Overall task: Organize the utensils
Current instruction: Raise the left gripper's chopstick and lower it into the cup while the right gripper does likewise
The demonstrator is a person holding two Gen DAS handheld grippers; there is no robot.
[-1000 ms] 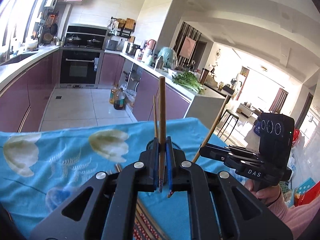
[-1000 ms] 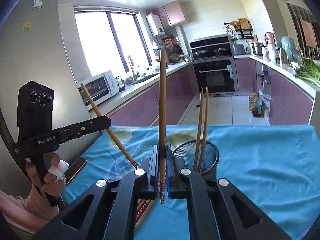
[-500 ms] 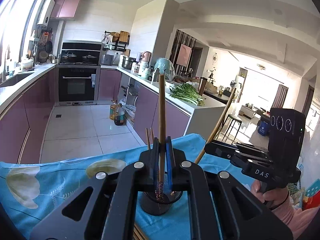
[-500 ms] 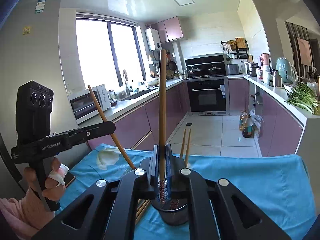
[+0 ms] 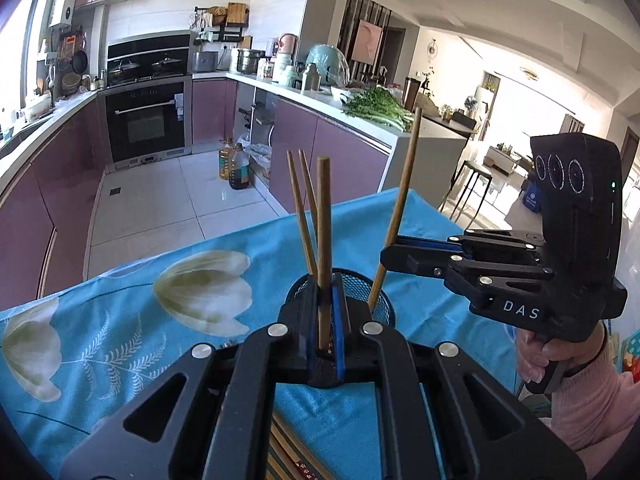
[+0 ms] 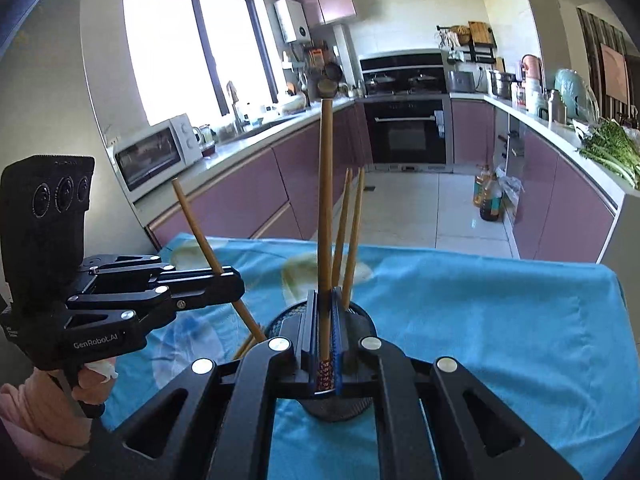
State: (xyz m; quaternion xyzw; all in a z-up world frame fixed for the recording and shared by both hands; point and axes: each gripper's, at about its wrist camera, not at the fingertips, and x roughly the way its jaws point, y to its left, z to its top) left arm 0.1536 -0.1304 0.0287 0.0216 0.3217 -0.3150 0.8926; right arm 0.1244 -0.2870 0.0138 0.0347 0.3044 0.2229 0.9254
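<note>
A black mesh cup (image 5: 382, 300) stands on the blue tulip cloth (image 5: 120, 320) with two wooden chopsticks (image 5: 300, 216) leaning in it. My left gripper (image 5: 324, 284) is shut on one upright chopstick (image 5: 323, 220), right at the cup's near rim. My right gripper (image 5: 386, 256) comes in from the right, shut on a slanted chopstick (image 5: 402, 200) whose lower end reaches the cup's rim. In the right wrist view my right gripper (image 6: 324, 296) holds its chopstick (image 6: 325, 200) over the cup (image 6: 362, 322). The left gripper (image 6: 238, 284) holds its chopstick (image 6: 198, 220) just left of it.
More chopsticks (image 5: 288, 452) with patterned ends lie on the cloth under my left gripper. A person's hands in pink sleeves (image 5: 580, 400) hold both tools. The table's far edge (image 6: 480, 254) drops to a tiled kitchen floor, with purple cabinets (image 6: 240, 204) beyond.
Both grippers have carried their chopsticks forward to the mesh cup and drawn closer together. The cup now sits directly under the fingers in both views. Both stay shut.
</note>
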